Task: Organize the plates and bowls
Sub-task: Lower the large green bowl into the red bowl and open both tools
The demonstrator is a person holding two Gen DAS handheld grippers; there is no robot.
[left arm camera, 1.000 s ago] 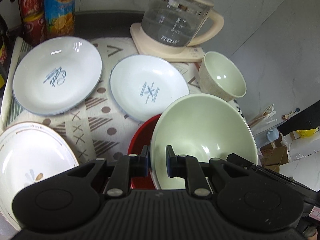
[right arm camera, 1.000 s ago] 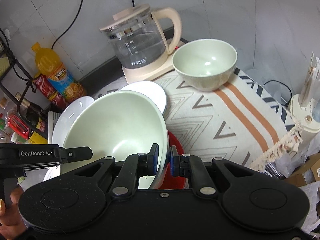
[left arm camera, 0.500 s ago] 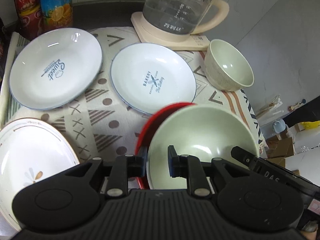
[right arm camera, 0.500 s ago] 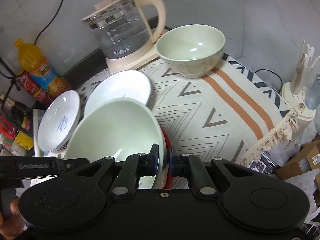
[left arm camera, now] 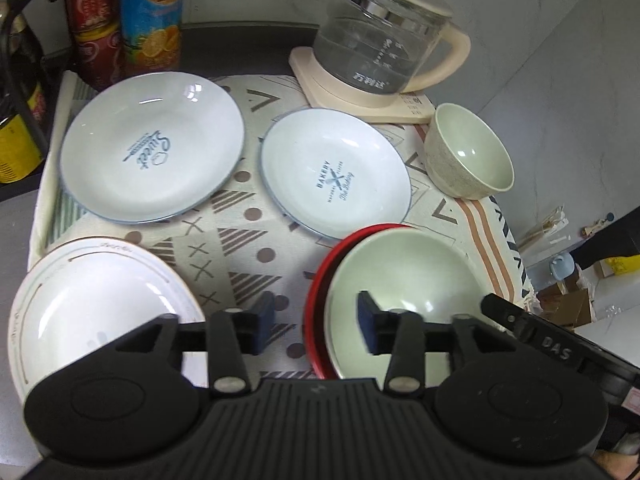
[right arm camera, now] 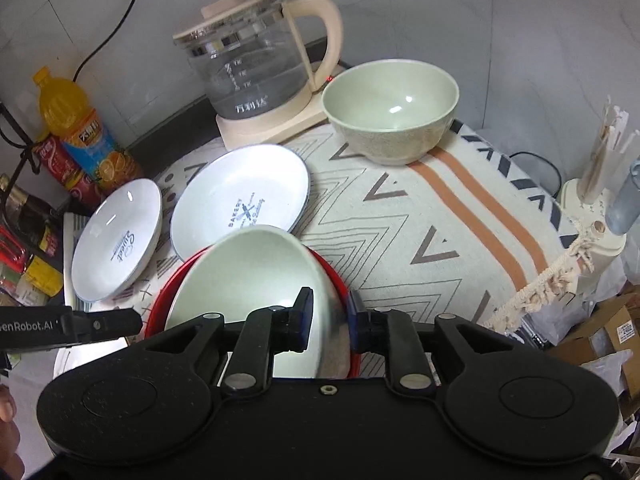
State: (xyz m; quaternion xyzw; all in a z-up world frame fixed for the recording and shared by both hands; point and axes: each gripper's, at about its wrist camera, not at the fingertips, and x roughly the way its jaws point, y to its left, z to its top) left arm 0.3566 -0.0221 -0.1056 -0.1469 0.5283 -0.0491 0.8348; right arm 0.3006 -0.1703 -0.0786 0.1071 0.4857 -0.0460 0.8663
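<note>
A large pale green bowl (left arm camera: pixel 404 280) (right arm camera: pixel 248 272) sits nested in a red bowl (left arm camera: pixel 314 308) (right arm camera: pixel 338 280) at the near edge of the patterned cloth. My left gripper (left arm camera: pixel 316 322) straddles the left rims of both bowls; its jaws are opening and the pads stand clear of them. My right gripper (right arm camera: pixel 330 320) straddles the right rims, its jaws opening too, with a narrow gap. A smaller green bowl (left arm camera: pixel 468 156) (right arm camera: pixel 390 112) stands by the kettle. Two blue-rimmed white plates (left arm camera: pixel 152 152) (left arm camera: pixel 336 176) and a gold-rimmed plate (left arm camera: pixel 92 304) lie on the cloth.
A glass kettle (left arm camera: pixel 380 52) (right arm camera: pixel 256 76) on its cream base stands at the back. An orange drink bottle (left arm camera: pixel 152 20) and red cans (left arm camera: pixel 94 28) stand back left. The cloth's fringed edge (right arm camera: pixel 552 276) drops off to the right, with boxes below.
The green bowl came down from a tilt and settled level inside the red bowl. Both grippers, shut on its rim before, have parted their jaws, the left one much wider.
</note>
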